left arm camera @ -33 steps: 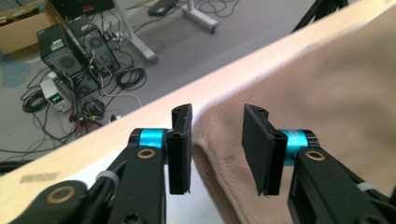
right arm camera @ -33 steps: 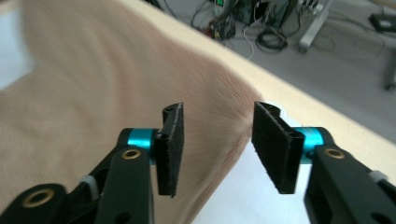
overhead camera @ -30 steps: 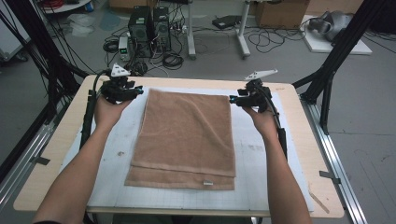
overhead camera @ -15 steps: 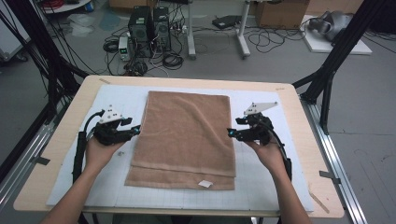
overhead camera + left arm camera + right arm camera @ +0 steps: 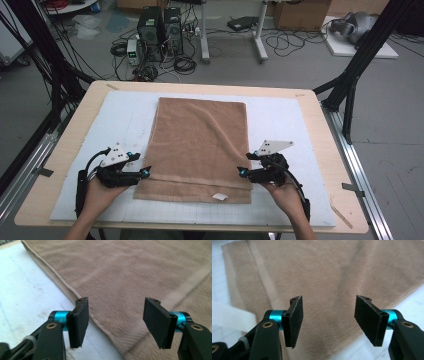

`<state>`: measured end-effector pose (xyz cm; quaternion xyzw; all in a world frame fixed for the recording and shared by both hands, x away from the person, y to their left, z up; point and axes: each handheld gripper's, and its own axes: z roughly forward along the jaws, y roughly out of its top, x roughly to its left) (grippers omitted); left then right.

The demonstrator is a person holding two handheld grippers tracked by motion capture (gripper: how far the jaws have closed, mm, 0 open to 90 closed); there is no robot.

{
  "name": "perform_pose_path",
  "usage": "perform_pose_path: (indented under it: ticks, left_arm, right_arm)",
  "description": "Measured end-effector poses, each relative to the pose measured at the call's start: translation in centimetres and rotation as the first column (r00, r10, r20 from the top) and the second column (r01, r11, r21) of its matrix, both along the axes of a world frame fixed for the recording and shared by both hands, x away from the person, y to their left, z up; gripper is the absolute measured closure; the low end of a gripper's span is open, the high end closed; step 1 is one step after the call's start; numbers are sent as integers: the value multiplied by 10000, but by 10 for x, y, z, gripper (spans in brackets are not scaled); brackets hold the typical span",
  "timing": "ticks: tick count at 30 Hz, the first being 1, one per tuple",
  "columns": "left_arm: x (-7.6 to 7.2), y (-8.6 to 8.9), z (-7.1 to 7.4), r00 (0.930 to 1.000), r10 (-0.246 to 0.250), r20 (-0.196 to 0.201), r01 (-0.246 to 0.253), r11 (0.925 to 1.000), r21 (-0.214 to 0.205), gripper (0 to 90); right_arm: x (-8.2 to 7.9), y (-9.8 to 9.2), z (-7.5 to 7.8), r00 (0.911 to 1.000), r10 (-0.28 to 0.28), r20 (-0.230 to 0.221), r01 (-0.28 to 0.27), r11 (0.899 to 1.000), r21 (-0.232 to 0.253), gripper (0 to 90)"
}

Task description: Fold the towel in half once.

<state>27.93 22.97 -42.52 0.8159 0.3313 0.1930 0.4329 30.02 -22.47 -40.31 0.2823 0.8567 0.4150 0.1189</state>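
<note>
While seen from high view: the brown towel (image 5: 200, 145) lies folded on the white mat (image 5: 280, 120); both grippers have come from its far corners to its near corners.
Left gripper (image 5: 116, 317) view: jaws wide, over towel edge.
Right gripper (image 5: 328, 317) view: jaws wide, empty.
Progress: next fold not started.

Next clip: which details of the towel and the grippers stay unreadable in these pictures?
- Tag on the towel: too small in the high view to read.
- Layers of the towel: how many are folded under is hidden by its top layer.
- Left gripper, right gripper: whether the open jaws touch the towel is unclear; each view looks along the jaws.
- Forearms: cut off by the high view's bottom edge.
</note>
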Motion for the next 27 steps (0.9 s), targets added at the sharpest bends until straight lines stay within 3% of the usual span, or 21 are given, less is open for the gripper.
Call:
perform_pose_path:
  ticks: [6,10,15,18,22,27]
  left_arm:
    - [-1,-11,-5,9993,-256,-274,267,9989,397,304]
    - [1,-13,-7,9992,-225,-329,237,9991,350,308]
    - [5,-13,-11,9966,-525,-634,559,9970,531,499]
    - [10,-15,-17,9927,-696,-988,773,9941,766,566]
    - [10,-14,-18,9916,-869,-963,938,9931,701,655]
    - [7,-16,-18,9912,-1008,-860,1076,9910,792,774]
  right_arm:
    - [-11,6,-14,9996,186,-232,-194,9993,-329,423]
    - [-13,8,-23,9989,248,-404,-267,9985,-481,456]
    - [-12,10,-30,9980,305,-551,-346,9965,-764,516]
    - [-11,12,-36,9971,406,-643,-465,9945,-934,553]
    - [-8,10,-38,9967,475,-663,-519,9965,-653,593]
    - [-5,10,-37,9952,642,-743,-699,9946,-763,711]
